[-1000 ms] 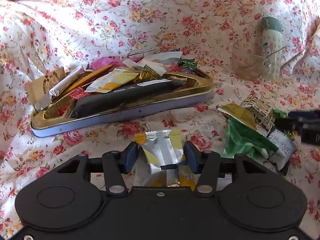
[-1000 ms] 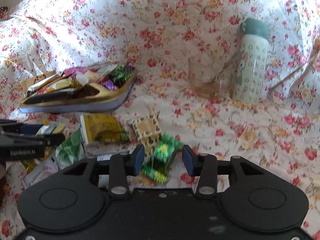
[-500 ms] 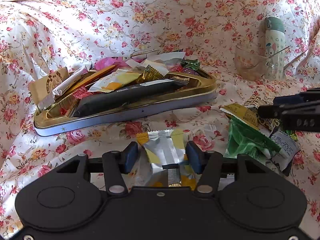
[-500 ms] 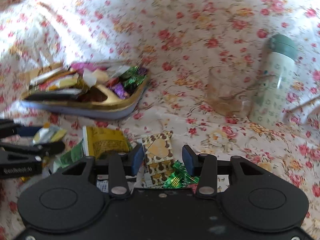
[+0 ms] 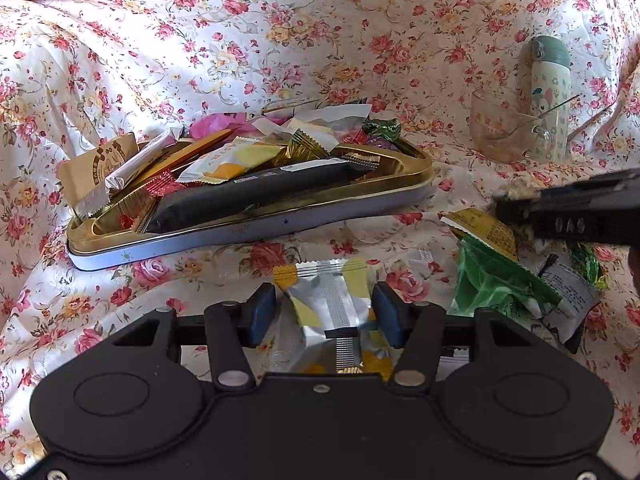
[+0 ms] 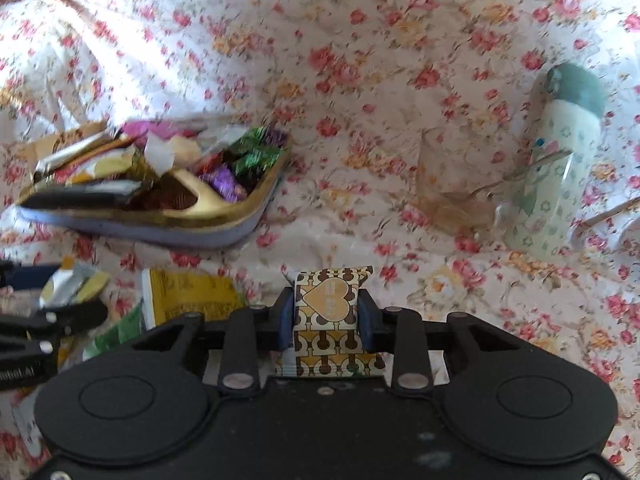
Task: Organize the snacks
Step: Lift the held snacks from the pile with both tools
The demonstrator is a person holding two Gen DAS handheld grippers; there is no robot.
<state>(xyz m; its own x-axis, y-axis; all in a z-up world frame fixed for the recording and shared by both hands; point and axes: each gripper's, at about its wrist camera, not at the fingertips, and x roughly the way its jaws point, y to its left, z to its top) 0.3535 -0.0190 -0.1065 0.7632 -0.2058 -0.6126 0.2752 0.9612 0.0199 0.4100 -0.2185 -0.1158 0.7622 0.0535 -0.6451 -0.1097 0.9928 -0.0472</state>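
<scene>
The right hand-held gripper [image 6: 326, 314] is pinching a brown-and-gold heart packet [image 6: 326, 304] between its closed-in pads, near the loose snack pile [image 6: 188, 296]. The left hand-held gripper [image 5: 325, 312] is hanging open around a silver-and-yellow packet [image 5: 328, 300] lying on the floral cloth [image 5: 280, 40] — pads apart from it. Beyond, the gold tin [image 5: 400, 196] is sitting heaped with snacks, a glass cup [image 5: 500, 128] and bottle [image 5: 550, 92] off to its right.

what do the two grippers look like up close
Both the left gripper and the right gripper are matte black, with blue pads on the jaws, silver rivets on the linkage bars and two round embossed discs on the body. White lettering marks their sides.
</scene>
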